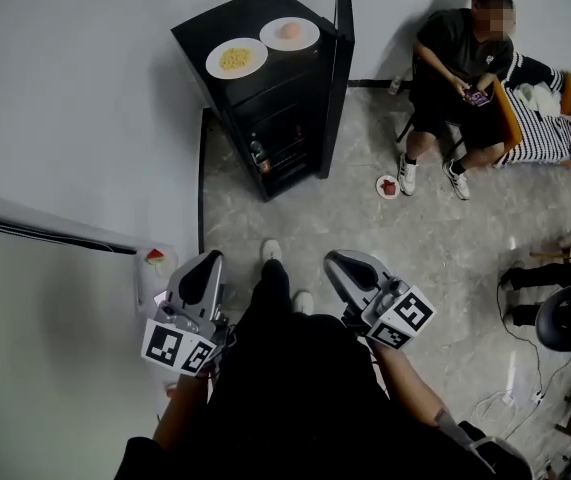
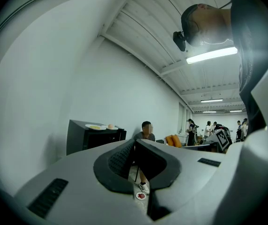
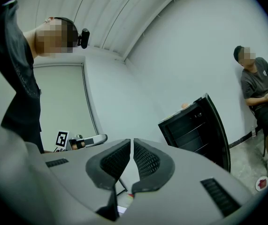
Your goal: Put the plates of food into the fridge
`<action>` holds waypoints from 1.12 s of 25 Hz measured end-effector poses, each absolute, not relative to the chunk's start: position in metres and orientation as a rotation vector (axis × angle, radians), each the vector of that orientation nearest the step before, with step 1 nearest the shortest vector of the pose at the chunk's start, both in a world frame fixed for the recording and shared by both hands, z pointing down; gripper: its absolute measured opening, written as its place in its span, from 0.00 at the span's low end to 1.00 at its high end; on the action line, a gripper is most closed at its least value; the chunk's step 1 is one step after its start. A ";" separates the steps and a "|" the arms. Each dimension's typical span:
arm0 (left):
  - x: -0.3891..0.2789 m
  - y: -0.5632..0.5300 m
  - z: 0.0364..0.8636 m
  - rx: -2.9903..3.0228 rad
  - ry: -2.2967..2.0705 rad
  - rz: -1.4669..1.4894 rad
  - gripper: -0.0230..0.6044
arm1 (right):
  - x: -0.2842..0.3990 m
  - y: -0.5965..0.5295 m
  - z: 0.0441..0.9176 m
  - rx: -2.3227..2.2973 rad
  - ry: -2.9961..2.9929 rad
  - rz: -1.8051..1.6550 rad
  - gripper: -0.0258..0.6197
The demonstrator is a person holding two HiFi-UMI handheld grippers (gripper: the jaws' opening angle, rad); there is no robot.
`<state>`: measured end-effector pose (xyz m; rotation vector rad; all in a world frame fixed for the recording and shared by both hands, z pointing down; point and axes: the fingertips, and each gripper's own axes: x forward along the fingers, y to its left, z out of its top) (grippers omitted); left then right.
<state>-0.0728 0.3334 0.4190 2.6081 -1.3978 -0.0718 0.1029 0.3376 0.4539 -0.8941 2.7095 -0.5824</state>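
Hanging low in front of the person's body, the left gripper (image 1: 208,260) is holding its grey jaws together on nothing. The right gripper (image 1: 337,261) beside it is showing its ribbed pads all but meeting, with only a thin slit between them and nothing in it. Both are pointing forward across the pale marbled floor (image 1: 365,228) toward the low black fridge (image 1: 265,108), which is standing against the wall straight ahead and a little to the left, well apart from either gripper. Its black door (image 1: 342,63) is hanging open on the right-hand side, and the dark shelves are facing the person. On its flat top two plates are sitting just beside each other. The white round plate of yellow food (image 1: 236,58) is lying nearer and to the left, and the white round plate with a pinkish lump of food (image 1: 289,33) is lying farther back and to the right, close to the door's top edge. Judging from this, the left gripper is nearer the yellow plate, while the right one is lining up with the pinkish one. A third, small white plate with something red on it (image 1: 387,186) is resting on the floor to the right, near the feet of a seated person (image 1: 455,68), on the right gripper's side.
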 end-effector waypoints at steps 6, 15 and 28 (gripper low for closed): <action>-0.077 0.308 0.422 2.605 -1.392 -0.082 0.08 | 0.097 0.316 0.461 -0.918 2.740 -0.613 0.10; -0.102 0.249 0.432 2.575 -1.393 -0.106 0.08 | 0.068 0.260 0.467 -0.897 2.782 -0.662 0.10; -0.152 0.138 0.433 2.581 -1.366 -0.141 0.08 | -0.003 0.137 0.457 -0.878 2.847 -0.652 0.10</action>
